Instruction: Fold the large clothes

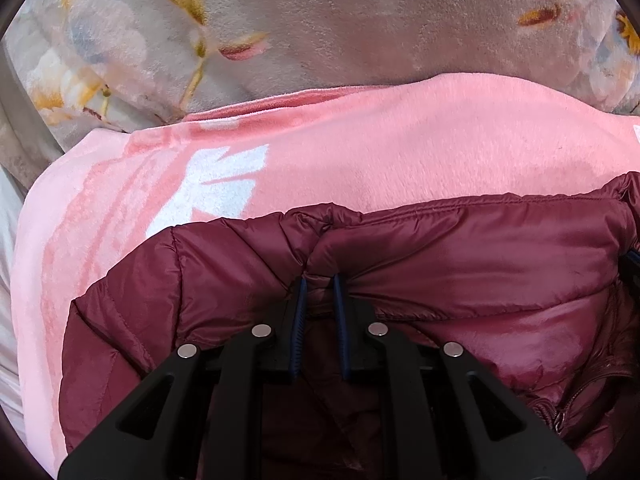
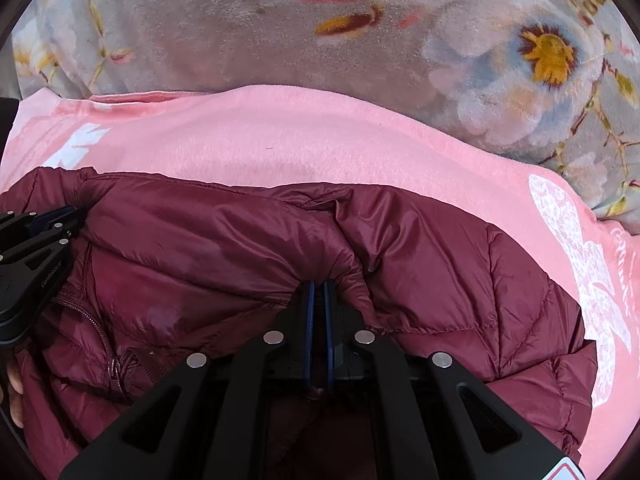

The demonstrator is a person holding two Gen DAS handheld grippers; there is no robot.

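Observation:
A maroon quilted puffer jacket [image 1: 460, 248] lies bunched on a pink blanket [image 1: 360, 152]. My left gripper [image 1: 320, 280] is shut on a pinch of the jacket fabric, which fills the gap between its blue pads. My right gripper [image 2: 319, 286] is shut tight on another fold of the same jacket [image 2: 224, 232]. The left gripper also shows at the left edge of the right wrist view [image 2: 48, 220], holding the jacket near its zipper [image 2: 116, 364]. The jacket's lower part is hidden under both grippers.
The pink blanket [image 2: 320, 136] has white printed patterns and lies on a grey floral plush blanket [image 1: 320, 20] that fills the far side [image 2: 240, 40]. A white sheet [image 1: 8, 240] shows at the far left.

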